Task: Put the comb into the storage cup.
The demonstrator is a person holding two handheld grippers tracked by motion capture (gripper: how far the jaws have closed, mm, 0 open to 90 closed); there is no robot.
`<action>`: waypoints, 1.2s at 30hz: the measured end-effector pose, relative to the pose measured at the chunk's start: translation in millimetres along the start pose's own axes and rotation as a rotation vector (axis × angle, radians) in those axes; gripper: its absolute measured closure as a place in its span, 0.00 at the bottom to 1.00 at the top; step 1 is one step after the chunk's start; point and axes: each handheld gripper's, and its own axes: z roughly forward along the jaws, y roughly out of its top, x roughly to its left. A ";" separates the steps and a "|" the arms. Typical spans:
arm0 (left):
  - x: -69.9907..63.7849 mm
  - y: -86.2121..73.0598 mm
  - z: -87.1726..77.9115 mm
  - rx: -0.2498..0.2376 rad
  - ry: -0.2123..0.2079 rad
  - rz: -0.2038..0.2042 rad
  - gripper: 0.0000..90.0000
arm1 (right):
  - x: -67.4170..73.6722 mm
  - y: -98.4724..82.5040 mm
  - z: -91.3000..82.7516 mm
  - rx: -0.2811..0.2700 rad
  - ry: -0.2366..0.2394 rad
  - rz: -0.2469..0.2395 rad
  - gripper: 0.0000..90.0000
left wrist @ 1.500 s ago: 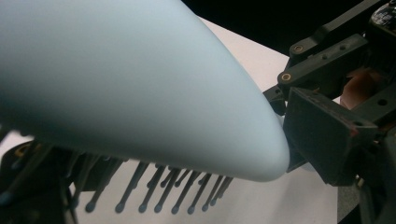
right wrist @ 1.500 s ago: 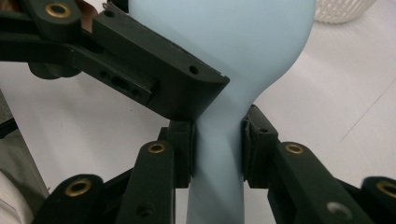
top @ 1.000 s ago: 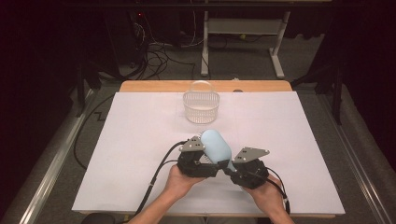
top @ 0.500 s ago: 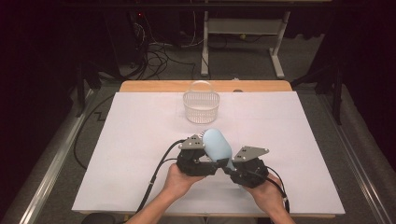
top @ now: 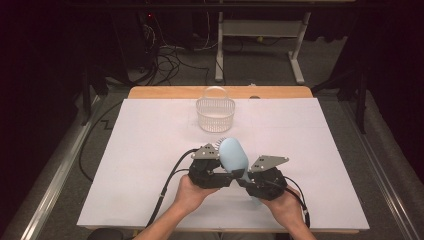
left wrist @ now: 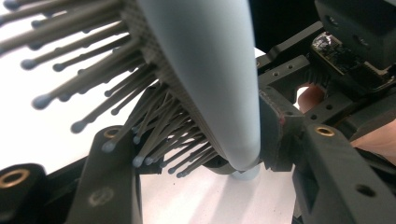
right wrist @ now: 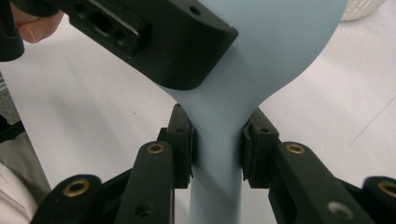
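the left gripper (top: 226, 172) has just been closing onto the hairbrush (top: 234, 156) head. the right gripper (right wrist: 217, 147) clamps its handle, so a handover looks near.

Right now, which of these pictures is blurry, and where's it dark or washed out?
Left gripper view: hairbrush bristles near the lens blurred, white table washed out. Right gripper view: brush handle sharp between the jaws. High view: evenly lit table, dark room behind the basket.

White basket (top: 215, 114) stands at twelve o'clock of the hairbrush (top: 233, 156), well apart; bare table (top: 140, 165) lies open at nine and three o'clock.
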 end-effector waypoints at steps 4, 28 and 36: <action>-0.9 2.7 -0.4 -0.001 -0.003 0.001 0.56 | -1.3 0.1 -0.7 -0.011 0.006 0.007 0.77; 0.2 14.3 -3.5 -0.003 0.015 0.013 0.58 | -13.1 -3.4 -7.2 -0.047 0.052 0.088 0.61; 3.9 20.1 -7.5 -0.011 0.030 0.023 0.58 | -16.2 -6.2 -12.6 -0.095 0.035 0.092 0.51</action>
